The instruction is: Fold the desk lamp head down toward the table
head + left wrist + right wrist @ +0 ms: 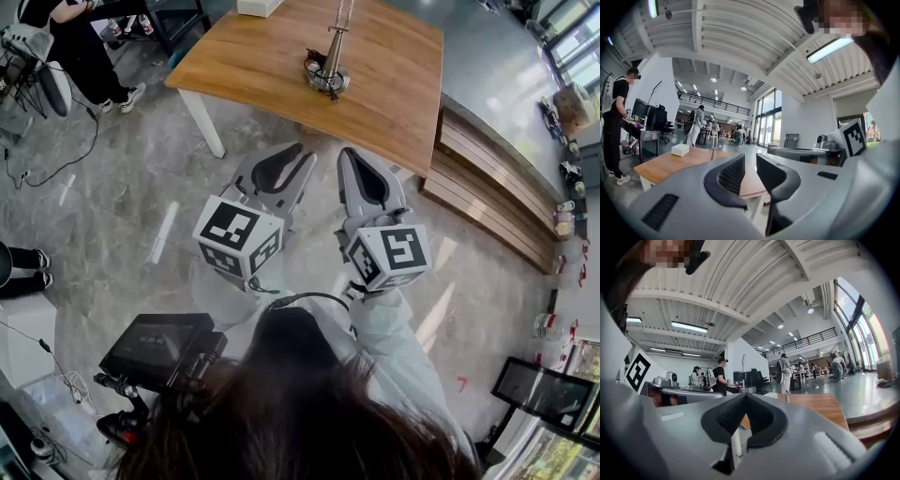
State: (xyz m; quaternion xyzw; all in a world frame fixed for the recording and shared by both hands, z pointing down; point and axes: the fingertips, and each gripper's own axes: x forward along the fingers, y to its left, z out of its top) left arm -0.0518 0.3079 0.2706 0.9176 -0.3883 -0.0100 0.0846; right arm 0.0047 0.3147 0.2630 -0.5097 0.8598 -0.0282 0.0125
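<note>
The desk lamp (328,67) stands on the wooden table (394,84), its metal pole rising from a round base. It shows small in the left gripper view as a thin pole (712,153), and in the right gripper view as a thin pole (787,397). Both grippers are held over the floor, short of the table's near edge and pointing level at it. My left gripper (286,157) is open and holds nothing. My right gripper (348,156) is shut and also holds nothing. Neither touches the lamp.
A white box (258,6) lies at the table's far edge. A long wooden bench (492,192) runs along the table's right side. A seated person (80,52) and cables are at the far left. Black equipment (159,352) sits on the floor near my left.
</note>
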